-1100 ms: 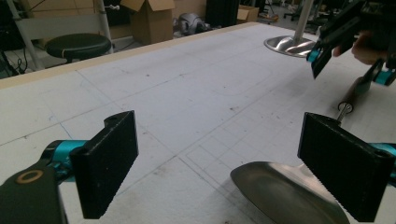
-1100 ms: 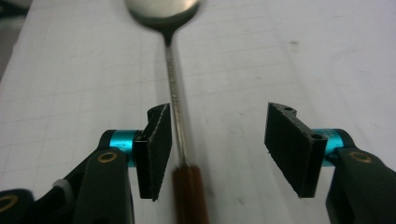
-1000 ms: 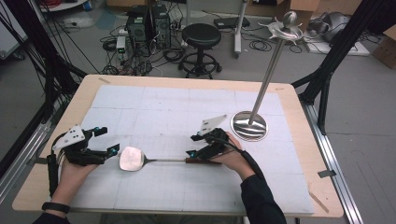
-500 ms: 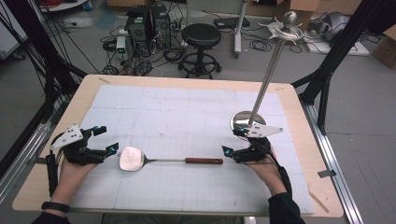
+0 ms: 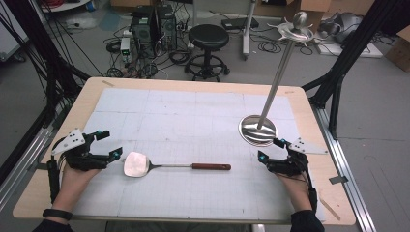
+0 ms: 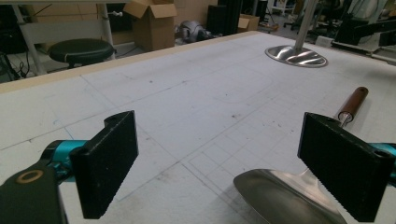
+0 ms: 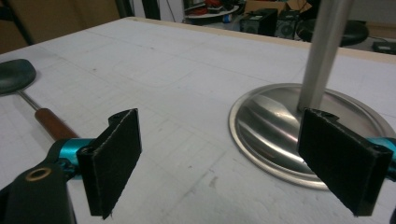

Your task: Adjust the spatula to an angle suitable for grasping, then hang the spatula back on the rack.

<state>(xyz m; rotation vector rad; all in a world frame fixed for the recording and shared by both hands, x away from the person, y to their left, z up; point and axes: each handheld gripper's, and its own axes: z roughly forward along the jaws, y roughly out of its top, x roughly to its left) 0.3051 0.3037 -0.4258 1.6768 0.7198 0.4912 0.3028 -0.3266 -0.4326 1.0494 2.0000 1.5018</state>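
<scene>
From the high view, a metal spatula (image 5: 176, 166) lies flat on the gridded tabletop (image 5: 193, 111), its blade at 9 o'clock and its brown handle at 3 o'clock. The left claw (image 5: 109, 143) rests at the tabletop's 8 o'clock edge, jaws spread wide, just beside the blade and not touching it. The right claw (image 5: 270, 149) sits at 4 o'clock, released and holding nothing, apart from the handle's end. A steel stand (image 5: 258, 129) with a round base and a leaning pole rises at 2 o'clock, its base just beyond the right claw.

In the left gripper view, the left claw (image 6: 219, 163) is wide open over the mat. The spatula (image 6: 289, 191) lies low at 4 o'clock, its blade partly behind the right-hand jaw, the handle running toward 2 o'clock. The stand (image 6: 296, 56) sits far off at 1 o'clock.

In the right gripper view, the right claw (image 7: 219, 158) is spread and empty. The stand (image 7: 275, 126) sits close at 2 o'clock, its base partly behind one jaw. The spatula (image 7: 28, 93) lies at 10 o'clock, its handle end passing behind the other jaw.
</scene>
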